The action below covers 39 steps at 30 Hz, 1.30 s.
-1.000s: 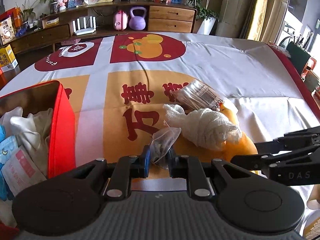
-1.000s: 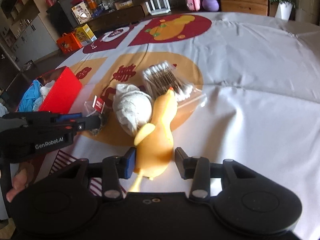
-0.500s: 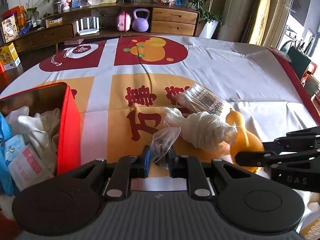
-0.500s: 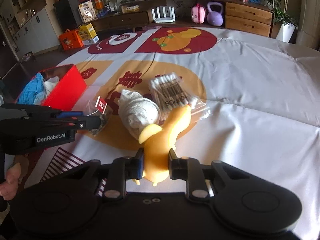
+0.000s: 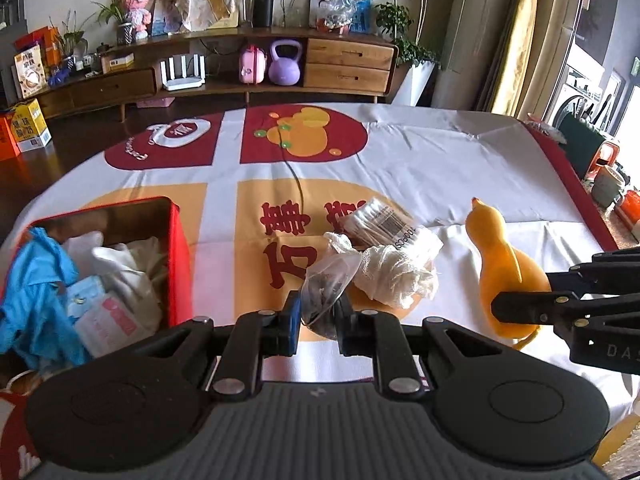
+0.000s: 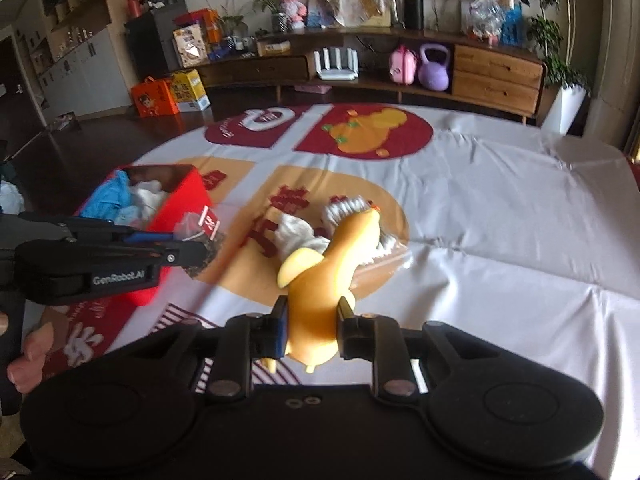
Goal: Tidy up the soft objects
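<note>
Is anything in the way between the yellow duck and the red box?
Yes: the left claw with its clear bag hangs between the duck and the red box.

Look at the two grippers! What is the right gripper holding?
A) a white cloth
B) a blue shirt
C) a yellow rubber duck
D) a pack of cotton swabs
C: the right gripper is shut on the yellow rubber duck, squeezing its body, while the white cloth and the pack of cotton swabs lie on the table.
</note>
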Tool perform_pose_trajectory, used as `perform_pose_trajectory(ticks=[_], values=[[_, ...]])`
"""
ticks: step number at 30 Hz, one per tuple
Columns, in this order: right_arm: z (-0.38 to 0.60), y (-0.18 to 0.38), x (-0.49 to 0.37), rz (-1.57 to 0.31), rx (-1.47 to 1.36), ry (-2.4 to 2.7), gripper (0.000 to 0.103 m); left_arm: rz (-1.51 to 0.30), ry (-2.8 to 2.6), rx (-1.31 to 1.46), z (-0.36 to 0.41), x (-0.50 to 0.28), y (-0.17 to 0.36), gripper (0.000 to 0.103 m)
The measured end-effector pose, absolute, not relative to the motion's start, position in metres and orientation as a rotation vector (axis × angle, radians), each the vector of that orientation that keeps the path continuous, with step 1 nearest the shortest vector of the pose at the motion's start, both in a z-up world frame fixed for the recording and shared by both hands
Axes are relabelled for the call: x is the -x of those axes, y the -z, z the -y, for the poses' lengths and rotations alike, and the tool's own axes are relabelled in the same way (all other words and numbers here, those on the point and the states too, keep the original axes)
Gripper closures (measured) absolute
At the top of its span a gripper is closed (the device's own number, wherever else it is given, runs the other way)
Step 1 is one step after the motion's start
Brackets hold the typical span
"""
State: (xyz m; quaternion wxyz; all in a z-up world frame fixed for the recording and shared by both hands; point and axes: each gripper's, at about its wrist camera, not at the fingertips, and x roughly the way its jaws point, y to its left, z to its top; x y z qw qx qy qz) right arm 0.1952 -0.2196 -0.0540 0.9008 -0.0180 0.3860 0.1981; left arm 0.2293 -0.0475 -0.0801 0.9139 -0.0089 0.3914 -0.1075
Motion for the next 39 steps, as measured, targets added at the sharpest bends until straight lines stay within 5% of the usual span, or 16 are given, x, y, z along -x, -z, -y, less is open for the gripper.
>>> perform_pose_trajectory(ticks=[13,24,26,28,30,39], values=[[0.183,0.007,-0.158,-0.704,0.066,-0.491,0.082,-0.749,0.204,0.036,0.011,-0.186,0.038,0.086],[0.185,0.018,-0.157,-0.729,0.055,-0.473,0.081,-0.817,0.265,0.071,0.014,-0.198,0.073,0.085],[0.187,0.023,-0.161,-0.741,0.055,-0.471,0.081,-0.829,0.281,0.056,0.021,-0.201,0.083,0.079],[0.190,0.027,-0.165,-0.751,0.052,-0.472,0.081,-0.839,0.309,0.041,0.029,-0.203,0.094,0.047],[0.192,0.031,-0.169,-0.759,0.051,-0.474,0.081,-0.831,0.323,0.038,0.035,-0.204,0.104,0.027],[0.207,0.054,-0.188,-0.812,0.028,-0.470,0.081,-0.886,0.311,-0.086,0.066,-0.223,0.146,0.028]])
